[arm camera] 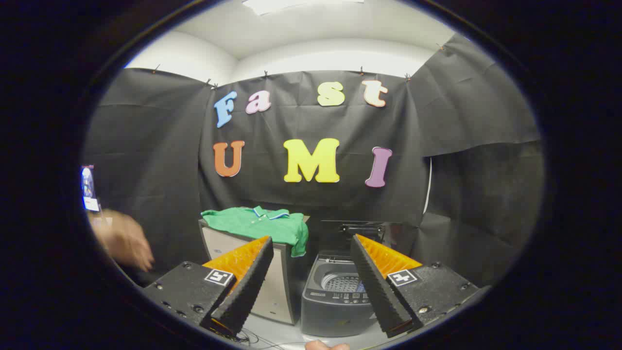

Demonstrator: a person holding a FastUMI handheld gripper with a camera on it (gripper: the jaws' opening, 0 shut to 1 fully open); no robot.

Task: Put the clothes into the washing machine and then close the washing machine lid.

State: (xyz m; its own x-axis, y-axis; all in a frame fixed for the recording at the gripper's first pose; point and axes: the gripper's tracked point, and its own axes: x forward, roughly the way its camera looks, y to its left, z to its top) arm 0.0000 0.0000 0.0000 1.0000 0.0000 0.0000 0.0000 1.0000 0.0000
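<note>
Well, from the gripper view, the gripper [311, 248] has its fingers spread wide, holding nothing. Beyond them a green shirt [260, 224] lies draped over a pale box [279, 282], one corner hanging down its side. Just beside the box stands the small grey washing machine [335, 296], its lid [362, 228] raised and the drum showing. A blurred hand [124, 240] hovers well apart, beside the left finger.
</note>
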